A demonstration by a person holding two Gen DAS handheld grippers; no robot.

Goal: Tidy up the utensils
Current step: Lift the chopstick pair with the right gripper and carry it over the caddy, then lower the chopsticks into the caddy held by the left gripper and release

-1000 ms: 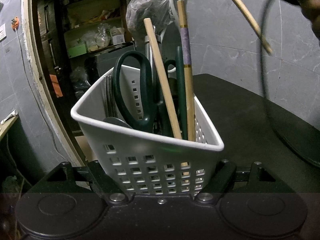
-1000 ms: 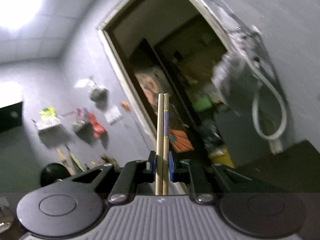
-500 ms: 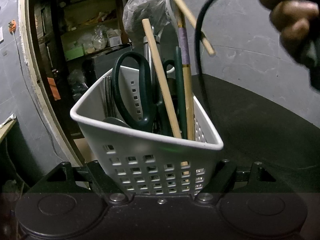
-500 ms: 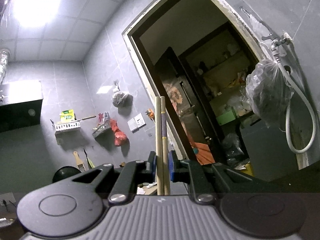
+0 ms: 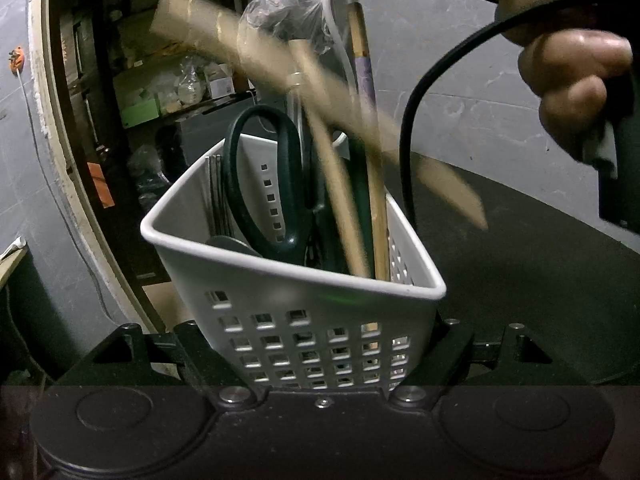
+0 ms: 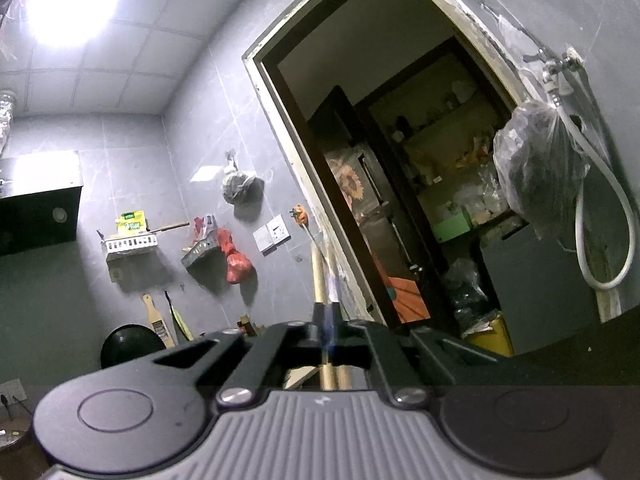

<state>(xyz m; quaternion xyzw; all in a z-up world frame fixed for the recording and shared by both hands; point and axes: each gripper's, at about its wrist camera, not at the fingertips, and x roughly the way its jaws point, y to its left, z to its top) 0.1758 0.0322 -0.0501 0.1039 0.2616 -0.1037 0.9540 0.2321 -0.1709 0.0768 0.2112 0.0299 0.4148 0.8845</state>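
My left gripper (image 5: 324, 360) is shut on a white perforated utensil basket (image 5: 320, 320), gripped at its near lower wall. The basket holds dark green scissors (image 5: 264, 184), wooden chopsticks (image 5: 376, 208) and thin metal sticks (image 5: 216, 192). A blurred pair of chopsticks (image 5: 320, 104) slants across above the basket, its tip low on the right. My right gripper (image 6: 330, 334) is shut on that pair of chopsticks (image 6: 325, 276), which stick up between the fingers. A hand (image 5: 572, 64) on the right gripper's body shows at the top right of the left wrist view.
The basket stands on a dark counter (image 5: 540, 264) against a grey tiled wall (image 5: 460, 80). A black cable (image 5: 412, 128) loops down beside the basket. Behind is a doorway (image 6: 400, 160) to a storeroom, a hanging plastic bag (image 6: 536, 160) and a white hose (image 6: 624, 232).
The held chopsticks have swung down and left over the basket, blurred in motion. The hand and right gripper have come closer. The basket and left gripper have not moved.
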